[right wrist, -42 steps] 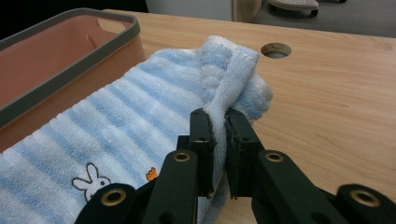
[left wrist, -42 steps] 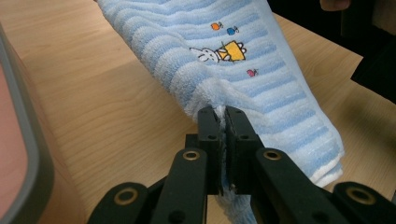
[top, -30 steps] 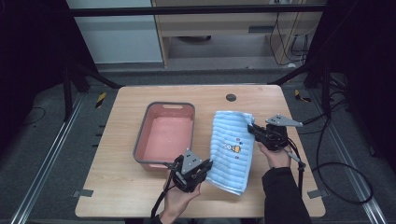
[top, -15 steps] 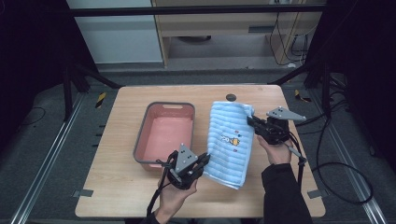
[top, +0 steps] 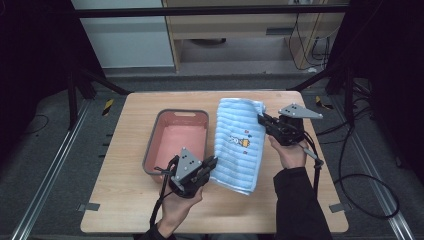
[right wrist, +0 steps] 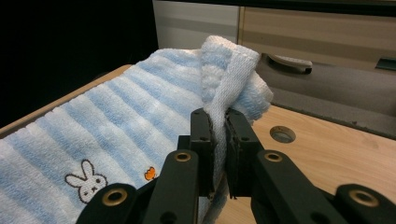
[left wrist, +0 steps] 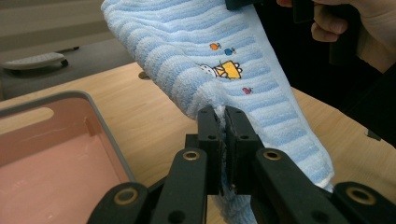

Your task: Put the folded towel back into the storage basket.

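Left gripper (left wrist: 223,122): black jaws pinched tight on the edge of the towel.
Towel (left wrist: 219,51): blue and white stripes, small embroidered figures, lifted off the table and hanging at a slant.
Tray (left wrist: 105,140): pink inside, grey rim, at lower left on the table (left wrist: 154,126).
Hand (left wrist: 348,21): upper right, gripping the other gripper above the towel.

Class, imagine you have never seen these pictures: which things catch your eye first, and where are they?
The blue striped towel with a small bunny picture stands out first, stretched over the table's right half between the two grippers. The left gripper pinches its near edge and the right gripper its far edge, jaws shut on cloth. Left of the towel sits an empty pink bin with a grey rim.
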`<state>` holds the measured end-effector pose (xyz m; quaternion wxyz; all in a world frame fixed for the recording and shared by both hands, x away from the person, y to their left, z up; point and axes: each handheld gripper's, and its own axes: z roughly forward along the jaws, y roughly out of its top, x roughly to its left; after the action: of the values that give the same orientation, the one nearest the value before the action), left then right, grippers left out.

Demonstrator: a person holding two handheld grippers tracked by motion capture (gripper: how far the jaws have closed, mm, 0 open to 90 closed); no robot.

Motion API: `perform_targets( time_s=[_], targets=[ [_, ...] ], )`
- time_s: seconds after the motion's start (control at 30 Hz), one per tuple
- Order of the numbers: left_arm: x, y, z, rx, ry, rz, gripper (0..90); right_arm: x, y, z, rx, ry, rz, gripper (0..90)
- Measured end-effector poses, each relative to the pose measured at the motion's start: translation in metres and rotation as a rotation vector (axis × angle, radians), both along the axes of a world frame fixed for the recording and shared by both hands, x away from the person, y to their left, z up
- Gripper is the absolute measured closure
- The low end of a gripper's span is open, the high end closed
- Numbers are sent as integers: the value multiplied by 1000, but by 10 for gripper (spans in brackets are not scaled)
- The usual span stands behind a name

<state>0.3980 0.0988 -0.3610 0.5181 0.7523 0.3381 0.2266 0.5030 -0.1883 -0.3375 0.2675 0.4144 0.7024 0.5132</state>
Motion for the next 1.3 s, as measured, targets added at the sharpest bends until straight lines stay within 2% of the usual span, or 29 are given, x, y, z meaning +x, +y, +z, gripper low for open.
perform_targets(
  time_s=[0.2, 0.6, 1.03, 1.3],
  targets=[
    [1, 8, 4, -7, -13, 16, 856, 4, 9, 7, -3, -8, 6, 834],
    [4, 37, 14, -24, -45, 66, 857, 18, 42, 18, -11, -25, 43, 834],
    [7, 71, 19, -42, -52, 122, 857, 36, 83, 27, -23, -31, 85, 834],
    [10, 86, 18, -38, -52, 154, 857, 47, 103, 28, -17, -29, 109, 834]
  ],
)
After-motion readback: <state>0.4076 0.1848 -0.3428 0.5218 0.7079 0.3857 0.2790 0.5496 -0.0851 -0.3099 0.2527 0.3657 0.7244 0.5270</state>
